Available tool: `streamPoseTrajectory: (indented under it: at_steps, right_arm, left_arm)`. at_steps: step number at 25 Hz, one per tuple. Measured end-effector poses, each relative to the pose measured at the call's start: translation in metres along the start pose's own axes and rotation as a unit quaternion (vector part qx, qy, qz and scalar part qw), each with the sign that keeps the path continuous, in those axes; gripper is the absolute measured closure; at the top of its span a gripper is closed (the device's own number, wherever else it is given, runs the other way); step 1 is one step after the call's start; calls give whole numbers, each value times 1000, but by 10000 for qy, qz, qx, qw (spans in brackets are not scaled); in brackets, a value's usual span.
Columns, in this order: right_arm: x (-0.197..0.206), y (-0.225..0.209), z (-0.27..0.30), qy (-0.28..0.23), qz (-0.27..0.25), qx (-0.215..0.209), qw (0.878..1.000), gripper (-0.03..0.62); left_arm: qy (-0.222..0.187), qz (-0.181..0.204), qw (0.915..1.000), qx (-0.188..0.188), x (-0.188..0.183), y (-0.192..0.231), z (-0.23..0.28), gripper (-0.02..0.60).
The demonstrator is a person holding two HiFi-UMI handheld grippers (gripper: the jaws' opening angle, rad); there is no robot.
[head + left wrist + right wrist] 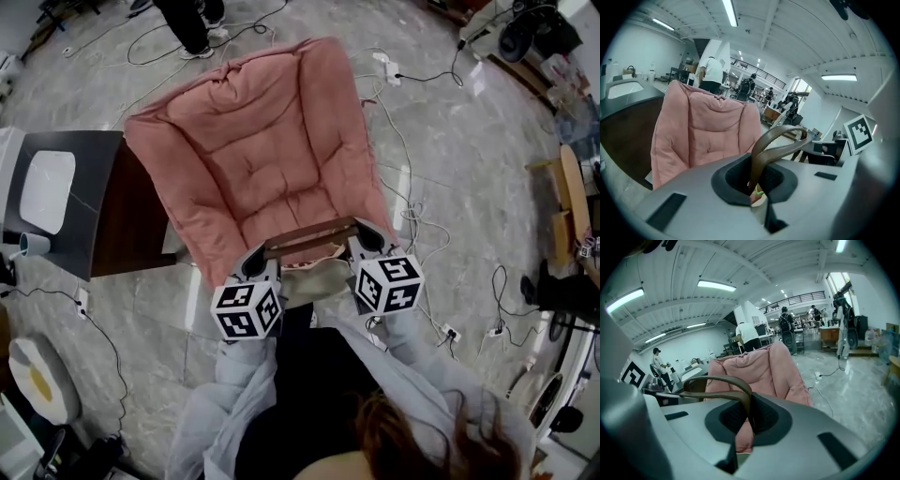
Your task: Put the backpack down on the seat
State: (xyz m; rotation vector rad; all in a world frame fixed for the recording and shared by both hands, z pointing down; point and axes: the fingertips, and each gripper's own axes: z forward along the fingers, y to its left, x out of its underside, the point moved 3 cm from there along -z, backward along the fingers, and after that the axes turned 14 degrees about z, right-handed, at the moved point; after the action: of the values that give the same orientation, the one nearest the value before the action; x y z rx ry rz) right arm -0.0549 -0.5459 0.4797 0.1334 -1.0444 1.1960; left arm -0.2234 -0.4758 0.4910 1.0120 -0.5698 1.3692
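Observation:
A pink padded seat (272, 159) stands straight ahead of me. Over its front edge hangs a brown backpack strap (309, 239), stretched between my two grippers, and a cream part of the backpack (314, 279) shows below it. My left gripper (255, 264) is shut on the strap's left end and my right gripper (366, 247) on its right end. In the left gripper view the strap (776, 140) loops up out of the shut left gripper (754, 183), with the seat (703, 126) behind. In the right gripper view the strap (717, 380) runs left from the right gripper (746, 416), in front of the seat (759, 366).
A dark table (103, 211) with a white tray (47, 187) and a cup (33, 244) stands left of the seat. Cables and power strips (386, 67) lie on the floor behind and to the right. A person (192, 28) stands beyond the seat. Wooden furniture (572, 197) is at right.

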Motion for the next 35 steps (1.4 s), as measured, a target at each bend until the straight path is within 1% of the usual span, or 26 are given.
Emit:
streamPoseTrajectory:
  at_steps: [7,11,17,21,24,28,35]
  right_arm:
    - [-32,-5,56,173,9,-100,9998,574]
    - [-53,-7,89,185,-28,-163,9997,574]
    - [-71,-7,142,446,24,-318,9985,574]
    - [-89,0,169,376,-82,-413,9984,574]
    - [-98,-1,189,337,-48,-396,9986,574]
    - [-108,-2,210,250,-72,-333,9991,574]
    - [-125,2,229,27,-44,-322,9995,574]
  left_arm:
    - [23,-142,9997,-195,-25,36,46,557]
    - [17,-119,9994,-317,-41,58,72,557]
    - [161,-165,9982,-556,-49,92,105,557]
    - [42,-315,9969,-726,-61,112,119,557]
    - [11,-316,9960,-837,-68,126,131,557]
    - [-79,-376,9953,-894,-77,139,146,557]
    - [-336,-336,9938,-1002,-98,158,160,557]
